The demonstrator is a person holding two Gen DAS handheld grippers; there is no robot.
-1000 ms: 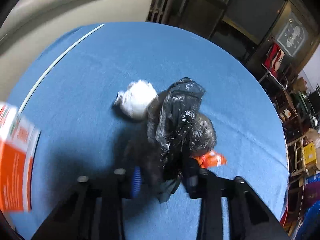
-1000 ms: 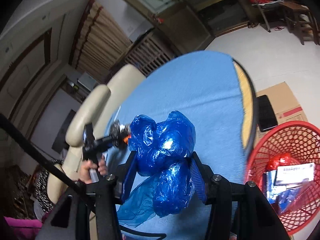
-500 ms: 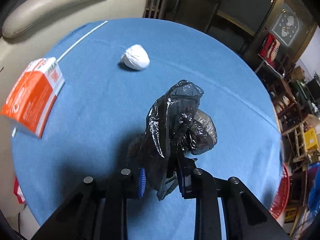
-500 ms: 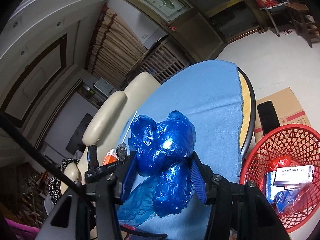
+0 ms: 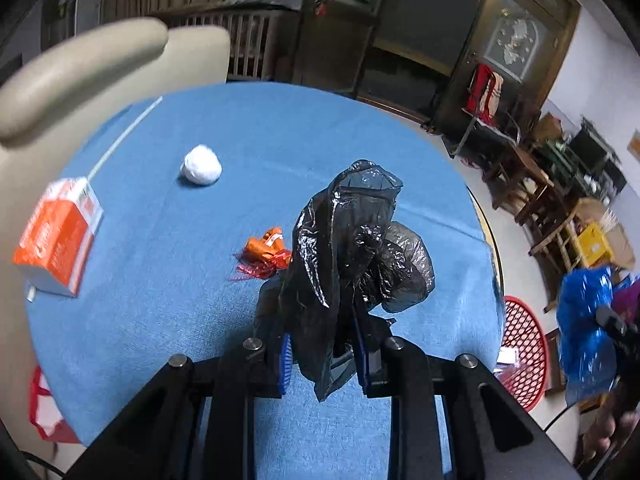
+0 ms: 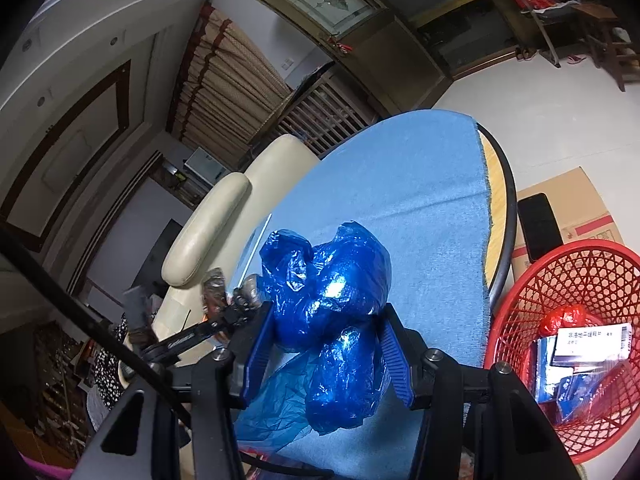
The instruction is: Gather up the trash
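My left gripper (image 5: 322,364) is shut on a crumpled black plastic bag (image 5: 352,248) and holds it above the blue tablecloth (image 5: 200,300). On the cloth lie an orange wrapper (image 5: 264,254), a white paper ball (image 5: 201,165) and an orange and white carton (image 5: 58,236). My right gripper (image 6: 326,354) is shut on a crumpled blue plastic bag (image 6: 332,304) above the table's edge. The blue bag also shows at the right of the left wrist view (image 5: 584,316). A red mesh basket (image 6: 524,316) with trash stands on the floor to the right.
A cream padded chair (image 5: 80,68) stands behind the table. A cardboard box (image 6: 576,204) lies on the floor beyond the basket. Wooden furniture (image 5: 532,184) stands at the far right. The red basket also shows in the left wrist view (image 5: 524,340).
My left gripper has lifted the black bag and pulled back from the table, uncovering the orange wrapper. My right gripper still holds the blue bag and has shifted slightly.
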